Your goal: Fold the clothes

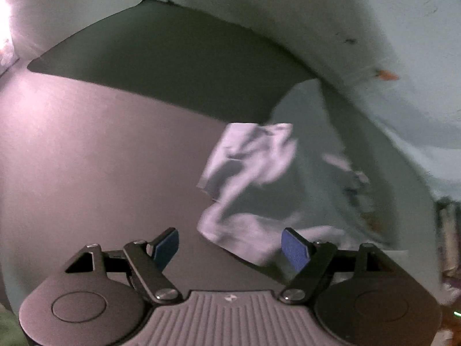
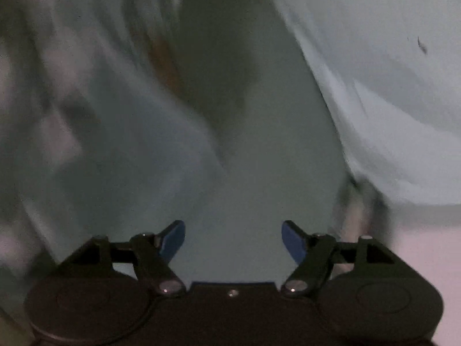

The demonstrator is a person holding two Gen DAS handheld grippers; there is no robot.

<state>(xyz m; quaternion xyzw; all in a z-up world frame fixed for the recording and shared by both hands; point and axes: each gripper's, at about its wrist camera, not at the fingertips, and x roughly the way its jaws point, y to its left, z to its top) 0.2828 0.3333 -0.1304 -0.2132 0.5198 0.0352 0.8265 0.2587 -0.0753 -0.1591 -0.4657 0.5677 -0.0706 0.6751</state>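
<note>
A pale blue-white garment (image 1: pixel 250 167) lies crumpled on a grey-pink table (image 1: pixel 100 150), in the middle right of the left wrist view. My left gripper (image 1: pixel 230 248) is open and empty, just short of the garment's near fold. In the right wrist view, blurred pale cloth (image 2: pixel 230 158) fills most of the frame. My right gripper (image 2: pixel 233 242) is open, with the cloth right in front of its blue pads (image 2: pixel 173 242); nothing is held between them.
A pale wall (image 1: pixel 374 28) curves across the top and right of the left wrist view, casting a dark shadow on the table. A bright light (image 1: pixel 4 14) glares at the far left. The table surface (image 2: pixel 426 253) shows at lower right in the right wrist view.
</note>
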